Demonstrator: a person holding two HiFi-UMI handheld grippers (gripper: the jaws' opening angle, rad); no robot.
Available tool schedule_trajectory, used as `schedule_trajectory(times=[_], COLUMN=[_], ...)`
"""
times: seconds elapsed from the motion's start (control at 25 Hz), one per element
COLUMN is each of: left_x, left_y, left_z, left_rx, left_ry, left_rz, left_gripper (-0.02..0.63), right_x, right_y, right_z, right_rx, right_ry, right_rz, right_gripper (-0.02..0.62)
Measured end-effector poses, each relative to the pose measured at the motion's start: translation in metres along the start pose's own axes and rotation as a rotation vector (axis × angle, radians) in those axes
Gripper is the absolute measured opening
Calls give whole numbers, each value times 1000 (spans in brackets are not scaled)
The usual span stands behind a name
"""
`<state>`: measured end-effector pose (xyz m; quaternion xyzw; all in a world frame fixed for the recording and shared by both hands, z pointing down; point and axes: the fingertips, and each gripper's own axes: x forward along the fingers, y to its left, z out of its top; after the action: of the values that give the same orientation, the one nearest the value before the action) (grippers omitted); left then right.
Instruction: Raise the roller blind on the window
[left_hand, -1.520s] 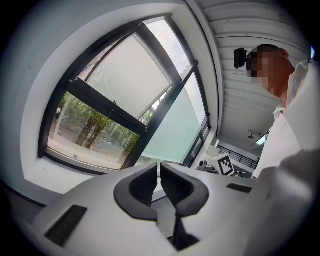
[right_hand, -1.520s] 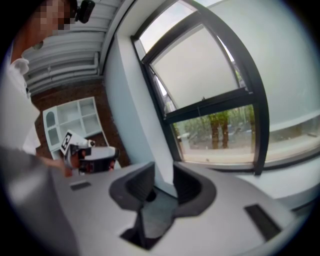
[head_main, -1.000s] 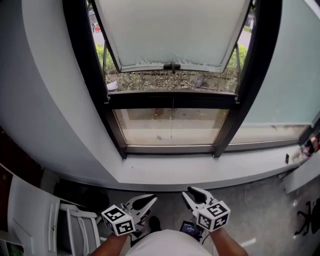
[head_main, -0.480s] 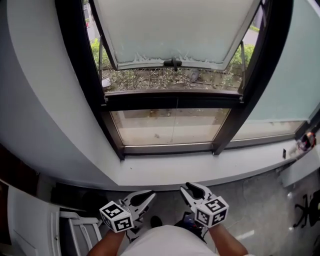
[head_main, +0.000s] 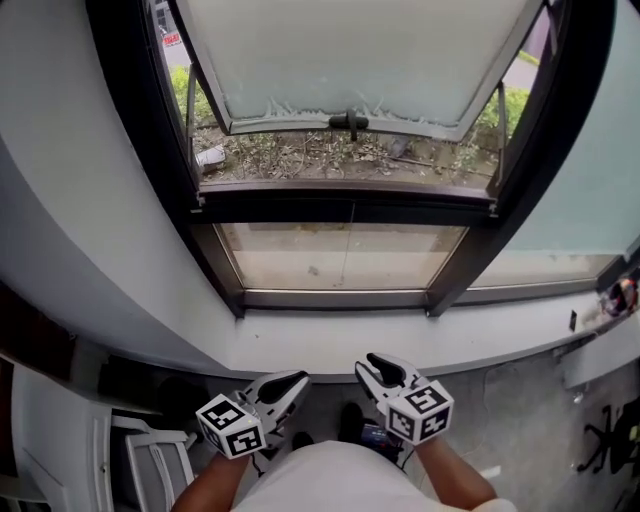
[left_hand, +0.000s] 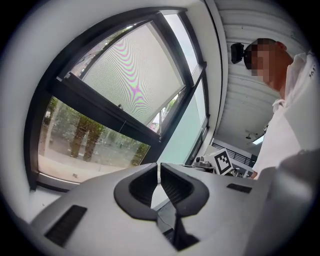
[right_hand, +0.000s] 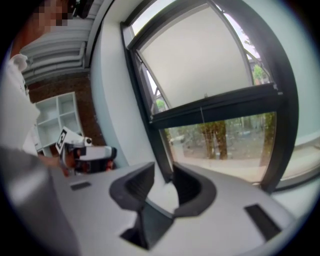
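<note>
The pale roller blind (head_main: 350, 60) covers the upper pane of the black-framed window (head_main: 150, 180). Its bottom bar carries a small dark pull (head_main: 348, 122), and a thin cord (head_main: 346, 245) hangs over the lower glass. The blind also shows in the left gripper view as a mesh sheet (left_hand: 135, 85) and in the right gripper view (right_hand: 200, 60). My left gripper (head_main: 292, 383) is shut with nothing in it, held low in front of the sill. Beside it, my right gripper (head_main: 367, 368) is open and empty. Both point at the window and are well short of the blind.
A white sill (head_main: 400, 335) runs below the window, with grey wall to the left. A white chair (head_main: 150, 455) stands at the lower left. Small items (head_main: 622, 295) sit at the sill's right end. A white shelf (right_hand: 57, 117) shows in the right gripper view.
Both grippers and the head view have moved closer to the window, which now looks larger. The jaws of both grippers stand as before.
</note>
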<state>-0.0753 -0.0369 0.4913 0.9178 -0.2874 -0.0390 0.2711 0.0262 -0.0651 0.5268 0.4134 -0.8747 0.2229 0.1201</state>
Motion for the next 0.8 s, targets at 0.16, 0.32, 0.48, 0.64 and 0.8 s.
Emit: schedule_trajectory(times=[0.16,0.32,0.48,0.64,0.8], left_x=[32,67,94,111,120], left_y=[10,16,16,19,23], left_z=[13,18,20,20,20], left_rx=[-2,-3,-11,-8,-10], left_ry=[-25,-35,-36,-41,-41], left_rz=[31,40,48,68,88], left_gripper=[26,26,26,26,26], right_x=[9,13,12,12,16], right_y=[-31,-64,-91,-109,-119], right_z=[21,33,40,45,47], right_rx=[-34,-41,-39,-43,-51], right_ry=[2,5,6,4,5], right_rz=[26,38,46,63,75], right_gripper=[109,109,109,109,109])
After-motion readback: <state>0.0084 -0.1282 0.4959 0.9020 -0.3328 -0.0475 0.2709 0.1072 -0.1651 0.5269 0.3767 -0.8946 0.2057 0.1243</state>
